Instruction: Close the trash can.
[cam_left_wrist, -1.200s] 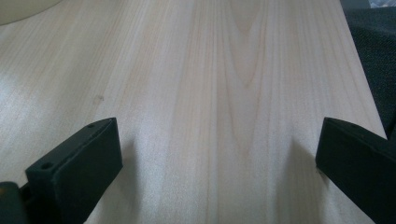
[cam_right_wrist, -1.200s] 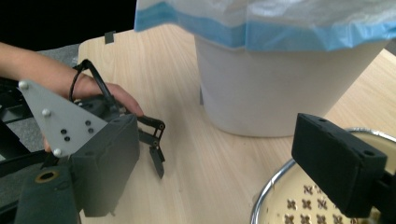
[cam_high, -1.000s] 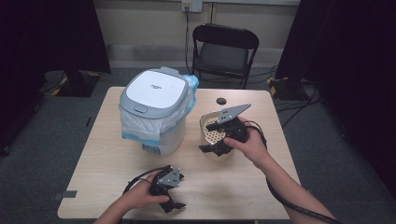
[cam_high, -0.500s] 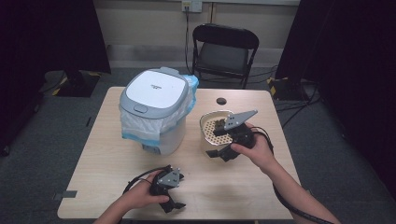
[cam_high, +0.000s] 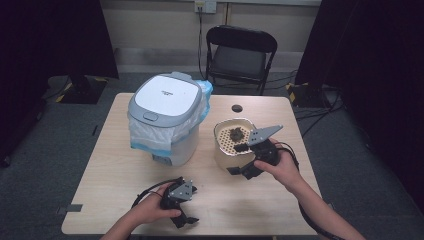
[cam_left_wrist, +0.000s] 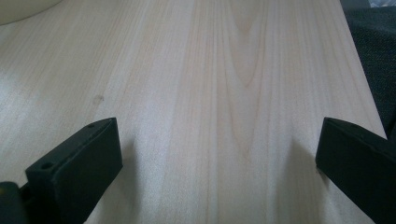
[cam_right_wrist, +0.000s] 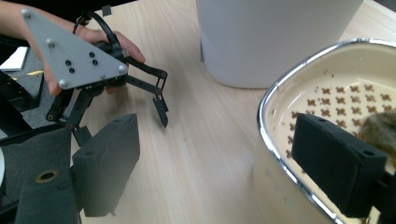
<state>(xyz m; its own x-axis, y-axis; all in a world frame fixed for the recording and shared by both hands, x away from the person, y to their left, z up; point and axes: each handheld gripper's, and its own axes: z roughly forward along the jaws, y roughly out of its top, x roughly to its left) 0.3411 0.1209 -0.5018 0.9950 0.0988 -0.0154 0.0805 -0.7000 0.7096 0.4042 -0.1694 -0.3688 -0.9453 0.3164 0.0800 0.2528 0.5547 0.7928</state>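
A cream basket (cam_high: 223, 156) with a metal rim and a perforated bottom stands right of centre on the wooden table (cam_high: 110, 165), with a dark clump (cam_high: 235, 134) inside it. My right gripper (cam_high: 239, 160) (cam_right_wrist: 215, 140) is open and straddles the basket's near wall (cam_right_wrist: 280, 196): one jaw inside, one outside, neither pressing on it. My left gripper (cam_high: 192, 205) (cam_left_wrist: 217, 140) rests near the table's front edge, open over bare wood. Its grey plate (cam_right_wrist: 70, 51) and the hand on it appear in the right gripper view.
A grey bin (cam_high: 165, 97) with a white lid and a plastic liner stands left of the basket, and its body (cam_right_wrist: 271, 37) is close behind the rim. A small black disc (cam_high: 236, 108) lies at the far edge. A black chair (cam_high: 240, 55) stands beyond the table.
My right gripper has slid a little down and toward the person along the basket's near side. The left gripper has stayed put.
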